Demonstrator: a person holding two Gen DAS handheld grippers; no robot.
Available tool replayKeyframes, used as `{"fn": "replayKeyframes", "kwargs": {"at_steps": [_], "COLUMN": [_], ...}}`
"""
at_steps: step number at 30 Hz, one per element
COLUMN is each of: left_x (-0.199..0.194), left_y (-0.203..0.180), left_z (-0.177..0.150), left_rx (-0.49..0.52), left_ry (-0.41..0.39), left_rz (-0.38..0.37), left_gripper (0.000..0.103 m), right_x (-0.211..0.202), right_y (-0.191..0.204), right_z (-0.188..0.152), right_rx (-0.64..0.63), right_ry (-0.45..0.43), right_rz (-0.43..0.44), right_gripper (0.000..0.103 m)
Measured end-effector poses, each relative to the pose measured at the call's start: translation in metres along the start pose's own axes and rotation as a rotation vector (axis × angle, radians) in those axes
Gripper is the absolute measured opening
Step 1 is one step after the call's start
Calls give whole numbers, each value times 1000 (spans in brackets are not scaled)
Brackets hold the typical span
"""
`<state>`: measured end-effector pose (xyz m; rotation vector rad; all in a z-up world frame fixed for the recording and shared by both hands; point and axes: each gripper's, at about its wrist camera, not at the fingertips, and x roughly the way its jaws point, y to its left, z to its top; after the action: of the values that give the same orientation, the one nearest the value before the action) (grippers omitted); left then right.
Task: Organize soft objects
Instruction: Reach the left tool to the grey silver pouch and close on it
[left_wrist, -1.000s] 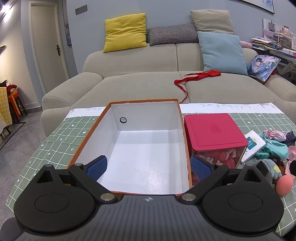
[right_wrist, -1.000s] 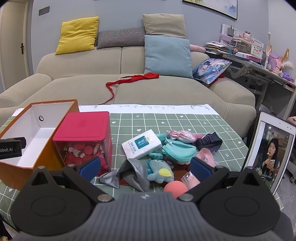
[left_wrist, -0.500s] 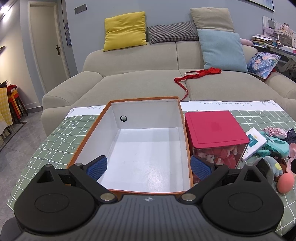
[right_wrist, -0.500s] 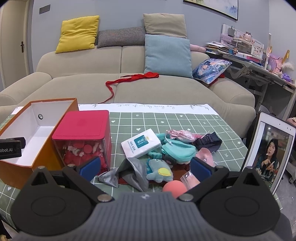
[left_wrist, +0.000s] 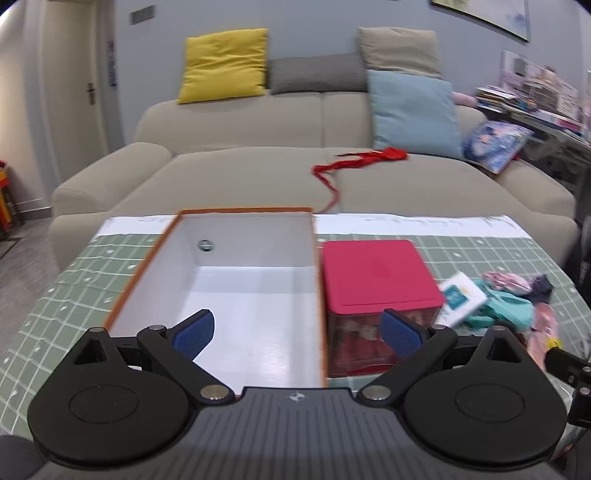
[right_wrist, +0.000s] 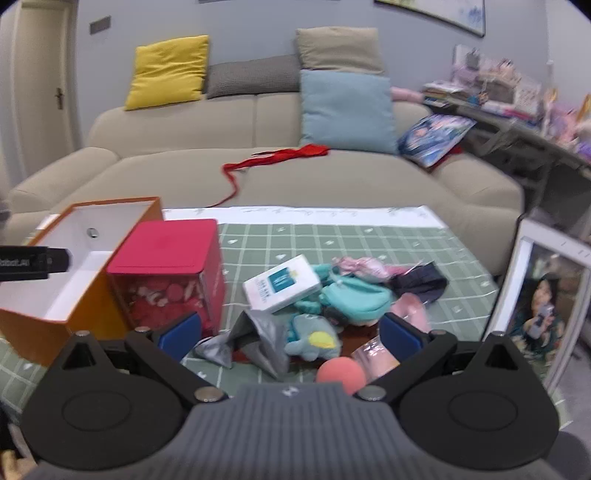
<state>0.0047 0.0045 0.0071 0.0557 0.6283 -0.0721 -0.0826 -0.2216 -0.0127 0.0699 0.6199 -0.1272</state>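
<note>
An empty orange box with a white inside (left_wrist: 255, 295) (right_wrist: 70, 254) stands on the green checked tablecloth. My left gripper (left_wrist: 297, 332) is open and empty, held over the box's near end. My right gripper (right_wrist: 290, 334) is open and empty, just above a heap of soft things: a blue plush toy (right_wrist: 314, 336), a teal pouch (right_wrist: 354, 299), a grey cloth (right_wrist: 255, 339), pink fabric (right_wrist: 364, 266), a dark cloth (right_wrist: 421, 282) and a coral ball (right_wrist: 341, 373). The heap also shows in the left wrist view (left_wrist: 509, 299).
A clear container with a red lid (left_wrist: 376, 277) (right_wrist: 166, 247) stands right of the orange box. A white tissue pack (right_wrist: 282, 282) lies beside the heap. A tablet (right_wrist: 546, 302) leans at the table's right edge. A beige sofa (left_wrist: 295, 173) with a red ribbon (left_wrist: 358, 162) is behind.
Both grippers have shifted a little, so the views are slightly blurred and turned right. The left gripper's tip now shows at the right view's left edge. Nothing was grasped.
</note>
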Motion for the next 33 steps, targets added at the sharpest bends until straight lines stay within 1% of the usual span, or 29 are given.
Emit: {"fn": "replayKeyframes", "kwargs": {"at_steps": [1, 3, 4, 5, 6, 7, 8, 9, 11, 12, 13, 15, 17, 19, 21, 23, 25, 26, 28, 30, 33], "left_x": [0, 3, 3, 4, 5, 6, 6, 6, 7, 9, 10, 14, 18, 22, 28, 34, 40, 43, 51, 59, 69], "left_y": [-3, -8, -11, -16, -22, -29, -36, -43, -56, -61, -66, -76, -89, -102, -113, -120, -127, -130, -139, -149, -161], "left_z": [1, 1, 0, -1, -3, -4, -6, -8, -12, -14, -14, -15, -17, -19, -21, -22, -22, -22, -23, -24, -24], "left_rx": [10, 16, 20, 52, 100, 153, 203, 243, 283, 287, 286, 296, 324, 360, 386, 392, 393, 392, 391, 395, 400], "left_ry": [0, 7, -1, -10, -13, -13, -14, -20, -17, -8, 2, 18, 28, 37, 59, 97, 145, 164, 187, 199, 210], "left_rz": [-21, -30, -29, -37, -45, -56, -78, -109, -172, -204, -239, -310, -363, -393, -419, -454, -498, -514, -508, -479, -472], "left_gripper": [103, 103, 103, 103, 103, 103, 103, 103, 103, 103, 103, 103, 103, 103, 103, 103, 103, 103, 103, 103, 103], "right_x": [1, 5, 10, 17, 24, 32, 40, 46, 54, 59, 62, 73, 82, 90, 95, 100, 104, 106, 110, 111, 116], "right_y": [-7, -24, -34, -46, -56, -64, -68, -68, -64, -63, -65, -76, -90, -99, -107, -116, -119, -116, -110, -106, -104], "right_z": [-2, -7, -10, -14, -16, -18, -19, -19, -17, -16, -17, -22, -25, -28, -32, -36, -40, -43, -46, -47, -45], "right_rx": [13, 69, 136, 223, 282, 322, 332, 303, 201, 166, 151, 174, 191, 123, 45, 40, 29, -10, -73, -79, -88], "right_ry": [-3, -4, 5, 20, 45, 83, 117, 133, 135, 143, 150, 187, 237, 272, 293, 318, 336, 340, 340, 319, 322], "right_rz": [18, 29, 31, 38, 51, 54, 32, -14, -111, -137, -140, -102, -68, -71, -48, -8, -4, -5, 18, 48, 68], "right_gripper": [101, 101, 101, 101, 101, 101, 100, 100, 100, 100, 100, 98, 90, 90, 90, 90, 90, 90, 90, 90, 90]}}
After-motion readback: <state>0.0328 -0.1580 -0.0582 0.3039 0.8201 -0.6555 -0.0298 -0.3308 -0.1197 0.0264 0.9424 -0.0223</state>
